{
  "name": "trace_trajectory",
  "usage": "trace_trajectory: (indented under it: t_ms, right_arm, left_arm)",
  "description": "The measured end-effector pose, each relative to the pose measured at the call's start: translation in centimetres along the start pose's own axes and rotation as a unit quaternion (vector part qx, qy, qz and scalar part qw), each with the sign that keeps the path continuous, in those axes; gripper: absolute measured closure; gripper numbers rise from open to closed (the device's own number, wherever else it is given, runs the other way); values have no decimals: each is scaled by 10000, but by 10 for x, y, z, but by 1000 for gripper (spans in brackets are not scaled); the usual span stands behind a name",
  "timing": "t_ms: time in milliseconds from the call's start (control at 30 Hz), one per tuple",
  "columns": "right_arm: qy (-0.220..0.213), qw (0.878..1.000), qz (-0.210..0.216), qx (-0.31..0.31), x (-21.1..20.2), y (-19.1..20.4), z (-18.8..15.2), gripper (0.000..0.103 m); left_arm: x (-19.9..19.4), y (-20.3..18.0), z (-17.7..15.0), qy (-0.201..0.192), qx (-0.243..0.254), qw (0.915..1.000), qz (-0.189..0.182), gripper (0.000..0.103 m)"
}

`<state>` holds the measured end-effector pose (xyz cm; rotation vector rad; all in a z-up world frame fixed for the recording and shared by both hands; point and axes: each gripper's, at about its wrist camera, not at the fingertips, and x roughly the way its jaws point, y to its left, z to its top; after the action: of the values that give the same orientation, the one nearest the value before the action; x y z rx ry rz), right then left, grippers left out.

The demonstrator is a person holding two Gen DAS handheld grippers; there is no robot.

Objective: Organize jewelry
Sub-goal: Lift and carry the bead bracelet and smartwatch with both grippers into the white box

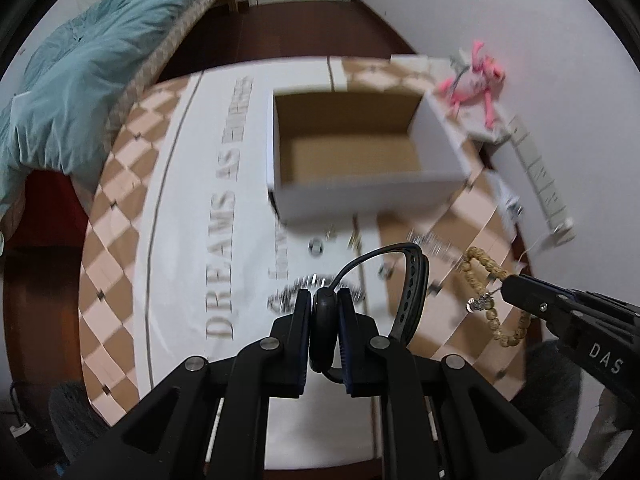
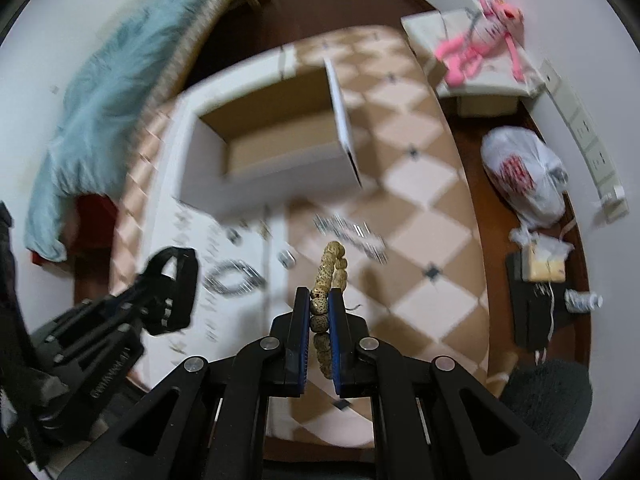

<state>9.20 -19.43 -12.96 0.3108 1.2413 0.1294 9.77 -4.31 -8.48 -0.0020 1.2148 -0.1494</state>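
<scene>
My left gripper [image 1: 325, 300] is shut on a black watch [image 1: 408, 280], whose strap loops up to the right above the table. My right gripper [image 2: 320, 300] is shut on a tan bead bracelet [image 2: 330, 268], which also shows in the left wrist view [image 1: 480, 276] hanging from the right gripper [image 1: 508, 282]. An open white cardboard box [image 1: 360, 196] with an empty brown inside stands on the table beyond both grippers; it also shows in the right wrist view [image 2: 260, 184]. Several small silver jewelry pieces [image 2: 236, 276] lie on the cloth in front of the box.
The table has a checkered cloth [image 2: 420, 216] with a white lettered panel [image 1: 224, 240]. A pink plush toy [image 2: 480, 56] lies on a white stool at the right. A white plastic bag [image 2: 524, 176] sits on the floor. A bed with a blue quilt [image 1: 80, 72] is at the left.
</scene>
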Motion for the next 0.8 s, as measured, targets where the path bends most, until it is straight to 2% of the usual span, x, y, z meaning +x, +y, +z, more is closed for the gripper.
trace_trajectory:
  t_ms: [167,300,533,800]
  right_arm:
    - [-322,9987,385,-90,-28,15,45,94]
    - [-431,9978,466,-182,-29,25,84,94]
    - [-182,9988,455,-92,19,34,138,94]
    - [109,9996,259,-15,67,25,165,93]
  left_arm:
    - [-13,7,42,-253,-161,9992,-259,93]
    - [-4,13,73,-255,-215,9989,-321,93]
    - [48,25,116,303,-496,9969,-530,93]
    - [83,33,138,734,-816,9919,-633,89]
